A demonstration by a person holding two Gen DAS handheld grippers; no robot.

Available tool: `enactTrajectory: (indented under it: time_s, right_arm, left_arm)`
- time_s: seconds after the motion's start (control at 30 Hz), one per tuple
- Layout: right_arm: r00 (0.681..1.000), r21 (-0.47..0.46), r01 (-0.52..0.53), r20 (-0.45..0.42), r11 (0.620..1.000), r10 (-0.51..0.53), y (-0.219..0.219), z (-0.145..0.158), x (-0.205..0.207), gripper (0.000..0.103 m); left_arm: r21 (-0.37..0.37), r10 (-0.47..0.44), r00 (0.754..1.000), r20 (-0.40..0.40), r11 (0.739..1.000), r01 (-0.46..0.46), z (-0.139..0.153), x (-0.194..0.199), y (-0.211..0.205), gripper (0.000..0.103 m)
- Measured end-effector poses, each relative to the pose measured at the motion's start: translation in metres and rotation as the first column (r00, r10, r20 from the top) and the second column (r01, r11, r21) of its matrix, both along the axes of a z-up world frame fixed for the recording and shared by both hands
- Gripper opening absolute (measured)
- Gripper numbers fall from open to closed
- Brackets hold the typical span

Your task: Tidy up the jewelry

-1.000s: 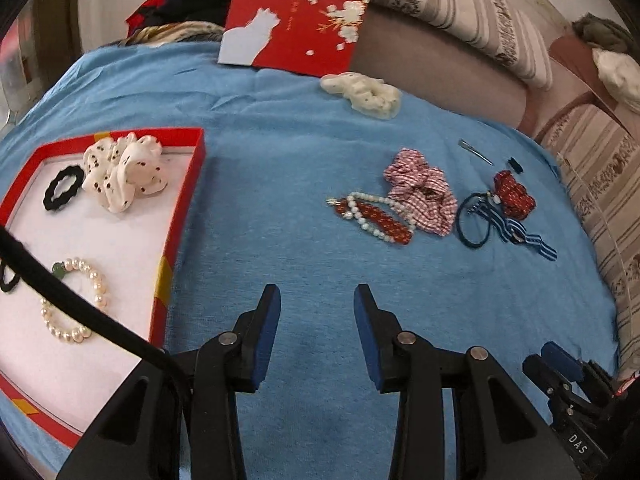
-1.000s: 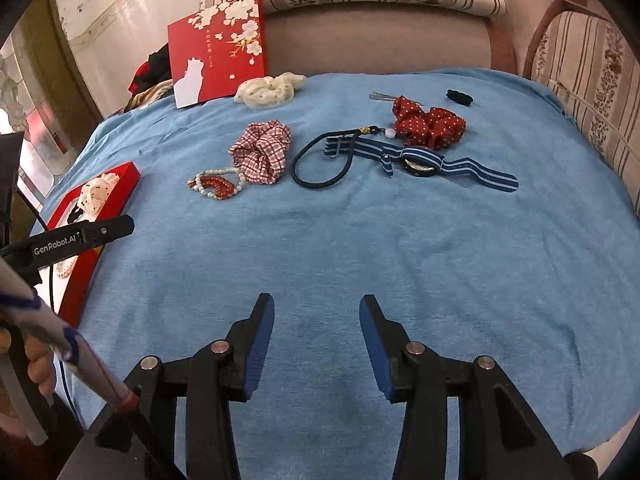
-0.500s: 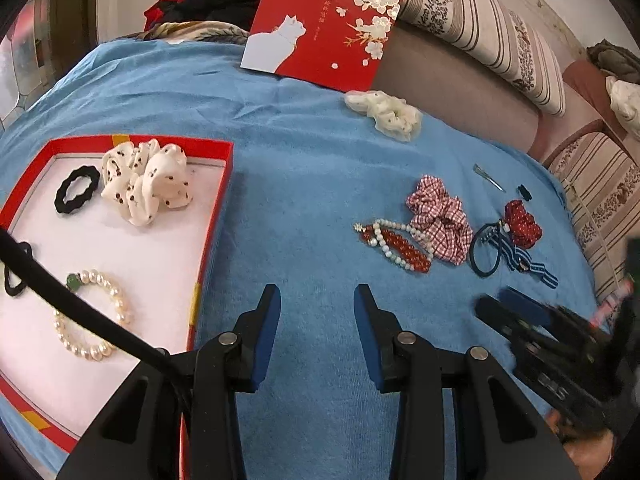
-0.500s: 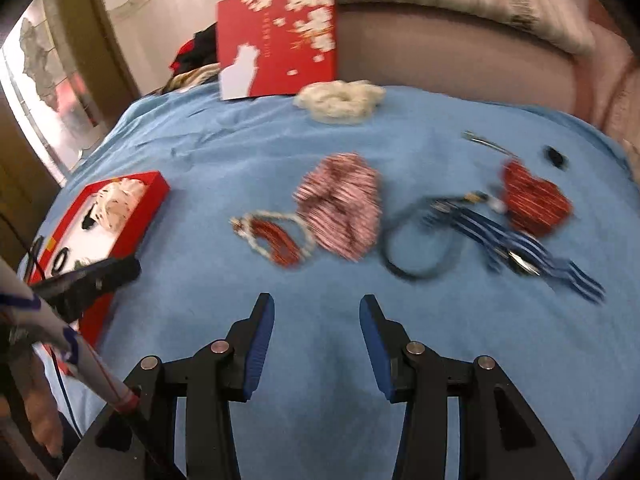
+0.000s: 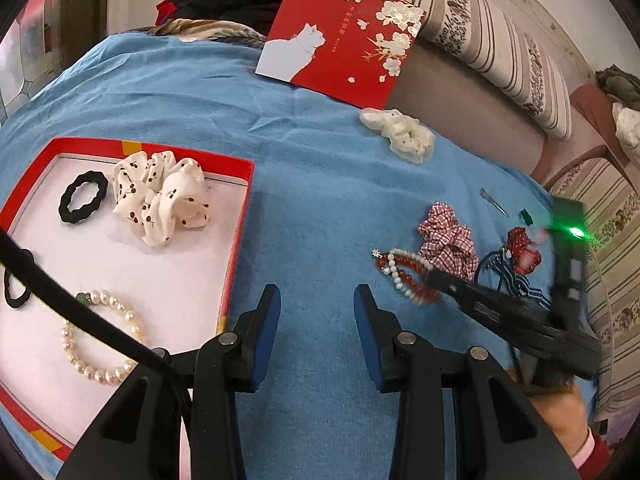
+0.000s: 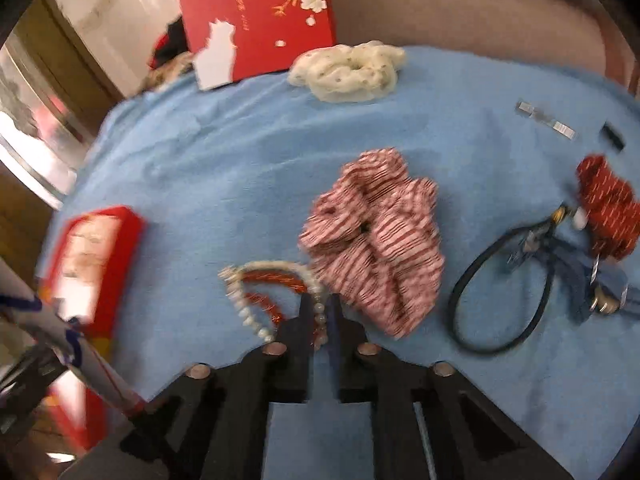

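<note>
My right gripper (image 6: 320, 316) jaws nearly together, pinching pearl strand of bead bracelets (image 6: 276, 296) beside checked scrunchie (image 6: 376, 240). Light, slippery, floppy; grip strand crosswise. Left gripper (image 5: 316, 312) jaws apart, empty.

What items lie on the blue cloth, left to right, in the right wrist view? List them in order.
red tray → bead bracelets → checked scrunchie → dark hair loop → red dotted bow
</note>
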State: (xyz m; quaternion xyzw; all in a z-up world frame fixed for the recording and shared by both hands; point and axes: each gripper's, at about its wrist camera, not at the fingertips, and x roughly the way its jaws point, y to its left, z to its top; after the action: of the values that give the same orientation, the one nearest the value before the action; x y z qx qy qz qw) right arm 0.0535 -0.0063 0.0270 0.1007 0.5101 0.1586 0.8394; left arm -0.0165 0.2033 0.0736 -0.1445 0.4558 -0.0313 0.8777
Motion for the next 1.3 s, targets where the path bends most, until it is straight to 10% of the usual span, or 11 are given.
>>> enactTrajectory:
  time_s: [0.23,0.57,0.7,0.93,1.17,1.23,1.3]
  right_arm:
    - [0.995,0.101,-0.092,-0.026,0.991,0.095,-0.016,0.018,-0.082,0.006]
    - [0.993,-0.052,-0.119,-0.031,0.992,0.117,-0.026,0.012,-0.124,0.008]
    - [0.997,-0.036,-0.068,0.032,0.997,0.069,-0.036,0.031,-0.106,0.037]
    - [0.991,-0.099,-0.011,0.135,0.995,0.025,-0.019,0.046,-0.021,0.056]
    - [0.998,-0.209,0.006,0.058,0.978,0.006,0.000,0.009,0.039,0.055]
    - [0.999,-0.196,-0.015,0.029,0.981,0.021,-0.001,0.002,0.041,0.010]
    - [0.999,-0.160,-0.007,0.032,0.987,0.013,-0.009,0.004,0.036,0.010]
  left_arm:
    - [-0.008,0.011,1.000,0.003,1.000,-0.011,0.001,-0.004,0.004,0.036]
    - [0.003,-0.050,0.999,-0.009,0.999,0.050,-0.003,-0.010,-0.013,0.036]
    - [-0.002,-0.091,0.996,-0.025,0.996,0.091,-0.007,-0.010,-0.024,0.036]
    - [-0.002,-0.092,0.995,-0.036,0.996,0.092,-0.010,-0.008,-0.025,0.036]
    - [-0.041,-0.081,0.995,-0.055,0.996,0.079,-0.015,0.001,-0.017,0.036]
    - [-0.069,-0.096,0.993,-0.065,0.993,0.092,-0.018,0.004,-0.019,0.036]
    - [-0.099,-0.129,0.989,-0.076,0.988,0.122,-0.021,0.005,-0.026,0.036]
